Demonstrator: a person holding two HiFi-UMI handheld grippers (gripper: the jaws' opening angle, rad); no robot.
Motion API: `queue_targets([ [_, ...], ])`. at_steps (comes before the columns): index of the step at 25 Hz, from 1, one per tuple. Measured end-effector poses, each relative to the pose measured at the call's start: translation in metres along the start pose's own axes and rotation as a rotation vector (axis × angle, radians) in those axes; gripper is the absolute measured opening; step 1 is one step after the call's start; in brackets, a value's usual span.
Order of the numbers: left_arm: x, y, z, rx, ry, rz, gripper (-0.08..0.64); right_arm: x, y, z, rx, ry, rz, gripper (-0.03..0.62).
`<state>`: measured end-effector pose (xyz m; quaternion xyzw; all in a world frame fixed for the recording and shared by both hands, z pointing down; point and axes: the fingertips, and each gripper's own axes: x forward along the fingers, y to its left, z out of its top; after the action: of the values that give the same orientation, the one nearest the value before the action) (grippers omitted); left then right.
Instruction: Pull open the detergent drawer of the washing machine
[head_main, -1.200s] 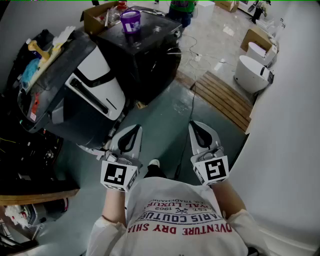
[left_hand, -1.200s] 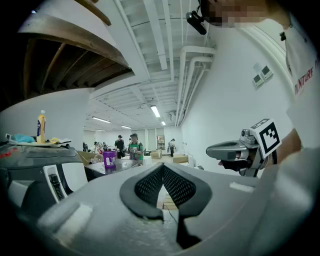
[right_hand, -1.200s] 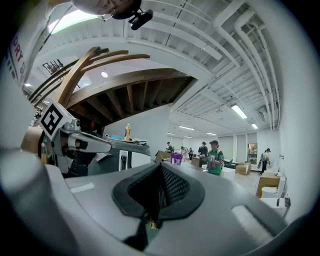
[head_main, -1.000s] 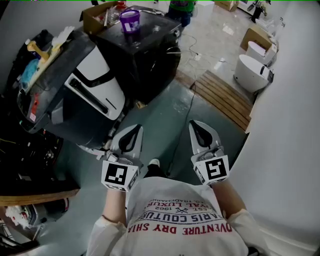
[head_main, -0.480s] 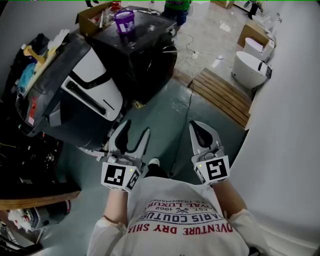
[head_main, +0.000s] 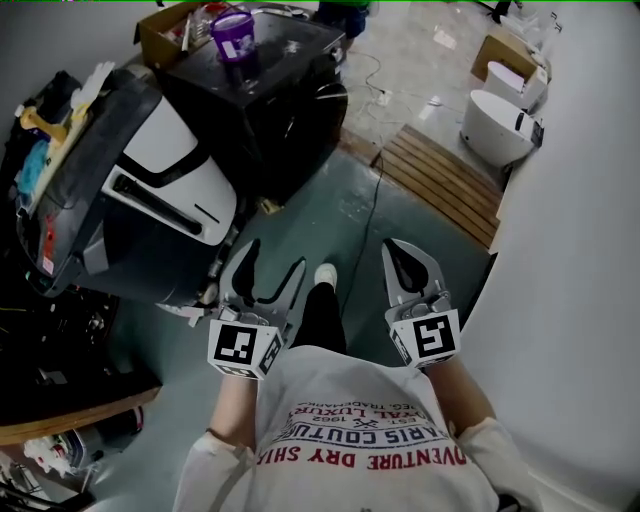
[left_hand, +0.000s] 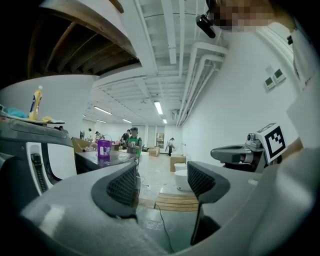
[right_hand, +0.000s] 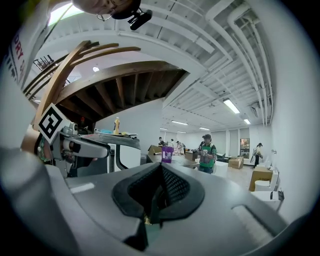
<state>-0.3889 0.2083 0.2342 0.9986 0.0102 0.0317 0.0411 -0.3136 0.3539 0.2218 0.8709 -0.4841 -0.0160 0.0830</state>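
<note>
The washing machine (head_main: 150, 200), white and dark with clutter on top, stands to the left of my grippers; I cannot pick out its detergent drawer. My left gripper (head_main: 270, 268) hovers beside the machine's lower front, apart from it, its jaws opening with nothing between them. In the left gripper view the left gripper (left_hand: 162, 182) frames bare floor, with the machine (left_hand: 35, 160) at the left edge. My right gripper (head_main: 405, 262) is shut and empty, level with the left one. In the right gripper view the right gripper (right_hand: 160, 189) has its pads pressed together.
A black machine (head_main: 270, 90) carrying a purple cup (head_main: 232, 35) stands behind the washing machine. A wooden pallet (head_main: 440, 180) and white fixtures (head_main: 495, 125) lie far right. A cable (head_main: 370, 215) runs along the floor. A white wall (head_main: 570, 280) borders the right, dark shelving (head_main: 50, 340) the left.
The left gripper's jaws went from shut to wide apart. Both grippers moved forward along the machine's front as a foot stepped ahead. The right gripper stayed shut.
</note>
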Motion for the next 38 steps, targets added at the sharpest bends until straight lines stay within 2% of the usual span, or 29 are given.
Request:
queue_targets([
  [7,0.103,0.065,-0.017,-0.033,0.03,0.007,0.321,0.101,-0.052,-0.02,-0.003,0.033,-0.008,0.0],
  [13,0.209,0.143,-0.006,-0.075,0.012,0.038,0.284,0.222,-0.112,-0.023,0.005,0.073,0.009,0.0],
  [18,0.277,0.202,0.006,-0.057,0.025,0.07,0.284,0.313,-0.152,-0.019,0.002,0.075,0.027,0.0],
  [22,0.311,0.232,0.003,-0.058,0.055,0.106,0.284,0.369,-0.163,-0.024,0.017,0.083,0.066,0.0],
  [27,0.335,0.256,-0.018,-0.086,0.092,0.17,0.282,0.428,-0.166,-0.042,0.012,0.101,0.15,0.0],
  [30,0.345,0.268,-0.033,-0.157,0.091,0.21,0.256,0.462,-0.165,-0.054,0.041,0.102,0.225,0.0],
  [34,0.361,0.286,-0.05,-0.204,0.101,0.297,0.258,0.509,-0.159,-0.065,0.04,0.096,0.363,0.0],
  [38,0.385,0.298,-0.055,-0.254,0.076,0.423,0.258,0.556,-0.157,-0.072,0.004,0.083,0.552,0.0],
])
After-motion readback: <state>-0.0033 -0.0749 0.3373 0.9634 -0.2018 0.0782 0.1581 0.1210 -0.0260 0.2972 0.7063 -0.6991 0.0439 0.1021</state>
